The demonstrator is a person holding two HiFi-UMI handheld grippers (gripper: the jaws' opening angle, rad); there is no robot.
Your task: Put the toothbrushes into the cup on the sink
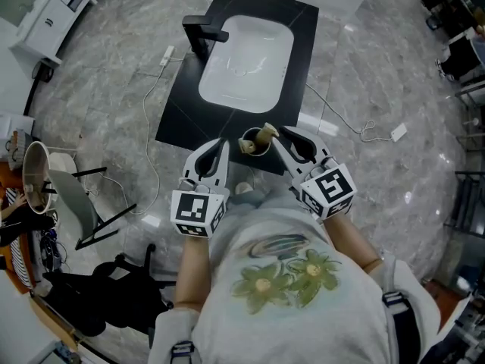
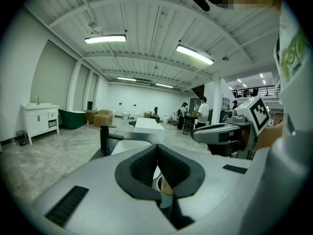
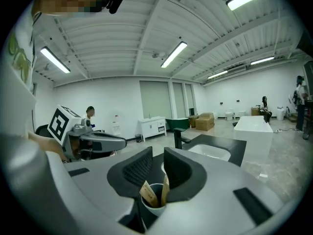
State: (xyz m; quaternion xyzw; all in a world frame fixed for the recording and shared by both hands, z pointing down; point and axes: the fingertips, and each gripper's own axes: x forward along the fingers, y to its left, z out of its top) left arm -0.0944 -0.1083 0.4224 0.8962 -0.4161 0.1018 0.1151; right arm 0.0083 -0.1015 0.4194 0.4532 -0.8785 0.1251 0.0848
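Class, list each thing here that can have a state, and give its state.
Sink: basin empty.
Cup: upright on the sink, holds toothbrushes.
Toothbrushes: in the cup, leaning.
Left gripper: jaws shut, empty.
Right gripper: jaws apart, empty.

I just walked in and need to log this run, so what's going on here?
A person holds a gripper in each hand over a black sink counter. Two wooden toothbrushes already stand in the cup at the counter's near edge. The right gripper is just above the cup with its jaws apart, holding nothing. The left gripper is shut and empty beside it.
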